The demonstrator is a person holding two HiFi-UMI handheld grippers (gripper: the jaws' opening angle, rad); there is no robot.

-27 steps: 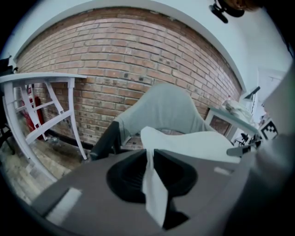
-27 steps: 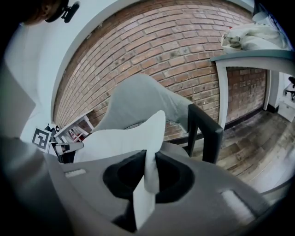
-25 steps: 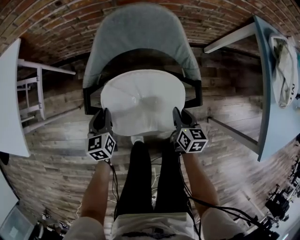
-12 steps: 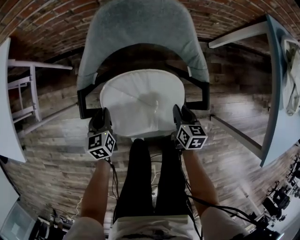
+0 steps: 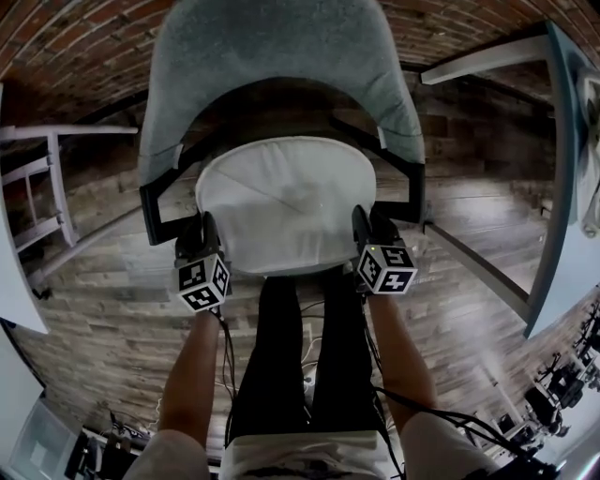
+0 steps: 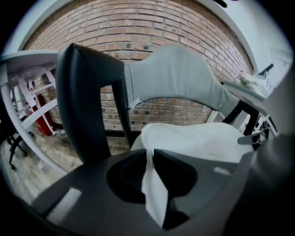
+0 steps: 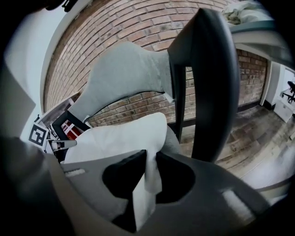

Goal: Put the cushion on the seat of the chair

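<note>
The cushion (image 5: 281, 202) spans between the chair (image 5: 281, 56) arms; left claw (image 5: 202, 225) pinches its front edge, right claw (image 5: 364, 219) is opening around it.

Looks like a loft-style office or workroom — bare brick wall (image 5: 75, 42), wooden plank floor (image 5: 103, 319), a white work table (image 5: 13, 272).

Wood-plank floor (image 5: 112, 309) carries a grey chair (image 5: 272, 56) with a black frame. White cushion (image 5: 281, 202) sits over its seat, contact unclear. Blue tabletop (image 5: 562, 187) at right carries a pale cloth (image 7: 244, 10).
</note>
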